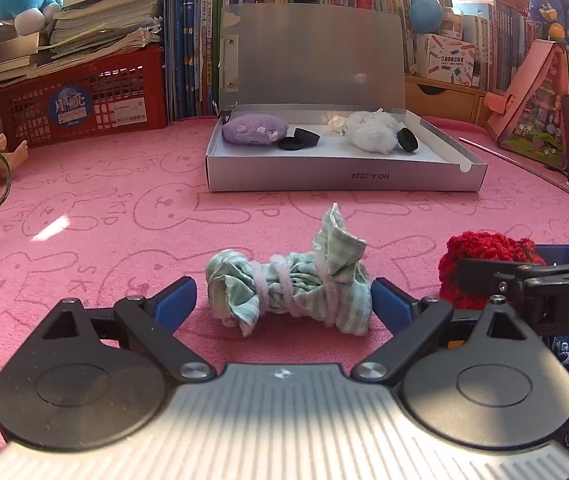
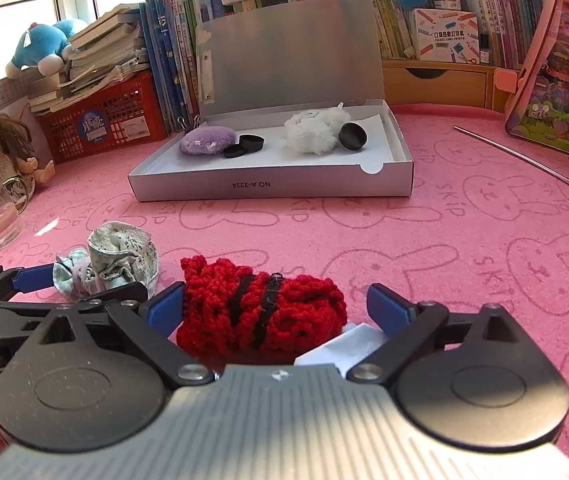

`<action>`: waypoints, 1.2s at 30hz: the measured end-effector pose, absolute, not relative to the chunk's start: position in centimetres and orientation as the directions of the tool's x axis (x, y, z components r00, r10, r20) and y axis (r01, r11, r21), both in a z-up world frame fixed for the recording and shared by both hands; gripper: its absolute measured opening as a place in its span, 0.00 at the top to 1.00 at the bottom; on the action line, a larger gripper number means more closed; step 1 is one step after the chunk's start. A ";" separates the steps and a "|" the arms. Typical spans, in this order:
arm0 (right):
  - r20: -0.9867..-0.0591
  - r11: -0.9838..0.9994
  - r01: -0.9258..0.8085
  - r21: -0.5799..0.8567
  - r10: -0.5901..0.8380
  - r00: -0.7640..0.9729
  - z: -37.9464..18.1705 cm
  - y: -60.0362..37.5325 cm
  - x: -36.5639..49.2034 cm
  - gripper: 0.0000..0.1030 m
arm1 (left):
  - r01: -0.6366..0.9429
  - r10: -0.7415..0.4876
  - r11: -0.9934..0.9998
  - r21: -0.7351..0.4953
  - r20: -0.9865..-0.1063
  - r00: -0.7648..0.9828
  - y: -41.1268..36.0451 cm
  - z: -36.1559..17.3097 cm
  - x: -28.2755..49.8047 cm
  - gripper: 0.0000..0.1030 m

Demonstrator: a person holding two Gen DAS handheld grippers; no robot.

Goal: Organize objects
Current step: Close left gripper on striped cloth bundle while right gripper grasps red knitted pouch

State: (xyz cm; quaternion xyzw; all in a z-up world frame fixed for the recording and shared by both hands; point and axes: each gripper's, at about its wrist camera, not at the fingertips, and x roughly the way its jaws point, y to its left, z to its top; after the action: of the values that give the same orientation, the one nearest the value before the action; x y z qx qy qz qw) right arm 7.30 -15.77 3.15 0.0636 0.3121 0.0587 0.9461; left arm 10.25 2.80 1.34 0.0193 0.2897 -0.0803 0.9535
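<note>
Left wrist view: left gripper [image 1: 284, 304] spread wide, blue pads standing on either side of the green striped cloth bundle [image 1: 288, 292]. Bundle lay on the pink tablecloth [image 1: 124, 216] between the pads; right pad just at the cloth's edge, left pad apart by a small gap, no pinch seen. Bundle wound with pale cord, one corner of cloth sticking up. To the right, red knitted piece [image 1: 484, 264] lay partly behind the other gripper's black arm, lettered "DA". Farther back, open grey box [image 1: 344, 180] marked "NO.A-2224" upside down on its front wall. Red basket [image 1: 84, 100] at left bore a round label reading "Moon". Tablecloth printed with rabbits and "SKIP".

Right wrist view: right gripper [image 2: 274, 308] spread wide around the red knitted piece [image 2: 260, 316], crossed by two black bands. Left pad just beside the knit, contact unclear; right pad apart from it. Piece rested on the tablecloth, with a white paper [image 2: 344, 348] under its near right end. Green striped cloth bundle [image 2: 112, 264] lay to the left. Same box legend readable; white carton [image 2: 444, 36] on the shelf read "POCKET LABEL PRINTER".
</note>
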 end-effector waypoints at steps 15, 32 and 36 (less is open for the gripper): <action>-0.577 0.988 -0.056 0.141 0.128 0.807 2.6 -15.6 7.4 0.02 | 0.152 -0.140 0.988 -0.029 -0.582 0.801 2.9 1.2 10.9 0.07; -0.571 0.993 -0.091 0.071 0.115 0.812 2.9 -14.8 7.0 0.20 | 0.154 -0.141 0.988 -0.028 -0.591 0.794 2.6 1.5 11.5 0.07; -0.563 0.990 -0.104 0.093 0.138 0.815 3.2 -15.0 7.0 0.24 | 0.159 -0.149 0.987 -0.032 -0.561 0.814 2.6 2.1 11.2 0.08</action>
State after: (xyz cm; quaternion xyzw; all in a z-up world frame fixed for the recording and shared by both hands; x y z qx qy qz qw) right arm 6.96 -15.02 3.17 0.0290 0.2978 0.0636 0.9521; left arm 11.20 2.58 2.10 0.0083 0.2939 -0.0808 0.9524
